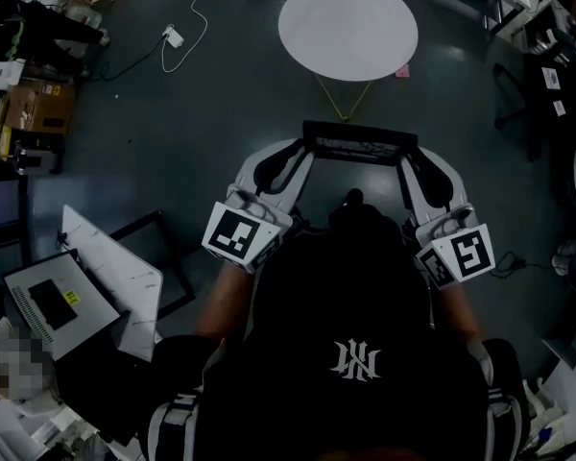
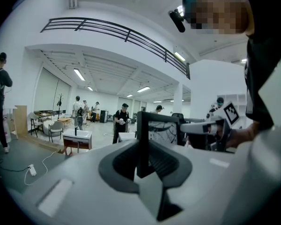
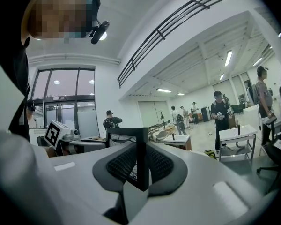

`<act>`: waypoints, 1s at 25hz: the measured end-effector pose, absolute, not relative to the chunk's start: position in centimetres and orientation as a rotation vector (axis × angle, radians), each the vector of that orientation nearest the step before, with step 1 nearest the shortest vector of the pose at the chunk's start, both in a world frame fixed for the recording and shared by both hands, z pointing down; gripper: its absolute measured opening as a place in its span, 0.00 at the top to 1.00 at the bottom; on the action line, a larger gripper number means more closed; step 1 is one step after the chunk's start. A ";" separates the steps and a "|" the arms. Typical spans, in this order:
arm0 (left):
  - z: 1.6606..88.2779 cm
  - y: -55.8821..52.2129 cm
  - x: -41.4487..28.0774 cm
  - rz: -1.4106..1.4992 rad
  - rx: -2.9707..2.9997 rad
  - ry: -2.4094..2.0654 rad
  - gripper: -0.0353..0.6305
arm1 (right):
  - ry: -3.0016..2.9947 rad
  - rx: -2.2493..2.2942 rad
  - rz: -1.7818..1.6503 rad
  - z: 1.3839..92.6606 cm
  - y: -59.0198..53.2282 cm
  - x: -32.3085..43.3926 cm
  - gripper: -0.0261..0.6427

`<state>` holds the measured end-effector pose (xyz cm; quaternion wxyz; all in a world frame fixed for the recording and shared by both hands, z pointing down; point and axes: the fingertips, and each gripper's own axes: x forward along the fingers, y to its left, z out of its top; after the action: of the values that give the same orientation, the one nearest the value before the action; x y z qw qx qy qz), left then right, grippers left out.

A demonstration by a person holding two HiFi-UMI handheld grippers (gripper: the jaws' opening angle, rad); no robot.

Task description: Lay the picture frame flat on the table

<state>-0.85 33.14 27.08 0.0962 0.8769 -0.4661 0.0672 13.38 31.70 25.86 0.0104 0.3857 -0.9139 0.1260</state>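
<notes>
I hold the black picture frame (image 1: pixel 358 146) roughly upright, short of the round white table (image 1: pixel 348 25), left tongs (image 1: pixel 304 154) and right tongs (image 1: pixel 404 158) each clamped on a side edge to steady it; only the gripper views show that bite, only the head view shows the table.

Ahead: round white table (image 1: pixel 348 27), top free, open floor along its near side | Centre: picture frame (image 1: pixel 358 145) fills the gap between left gripper (image 1: pixel 305 157) and right gripper (image 1: pixel 408 159) | Left floor: cable (image 1: pixel 187 27), white desk (image 1: pixel 115 277)
</notes>
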 end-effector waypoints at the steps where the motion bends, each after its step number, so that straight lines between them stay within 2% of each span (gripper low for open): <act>1: 27.1 32.3 -0.5 0.198 2.598 -1.386 0.86 | -2.852 1.200 0.394 25.9 30.7 13.8 0.88; 12: 26.9 25.8 2.7 0.233 2.577 -1.433 0.87 | -2.894 1.139 0.402 26.5 23.0 16.8 0.88; 25: 26.7 24.8 2.6 0.233 2.598 -1.443 0.87 | -2.898 1.135 0.428 27.3 22.6 16.8 0.88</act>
<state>2.59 24.77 26.71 0.0803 0.8686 -0.4826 0.0781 16.75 22.62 27.29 0.0001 0.3613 -0.9224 0.1363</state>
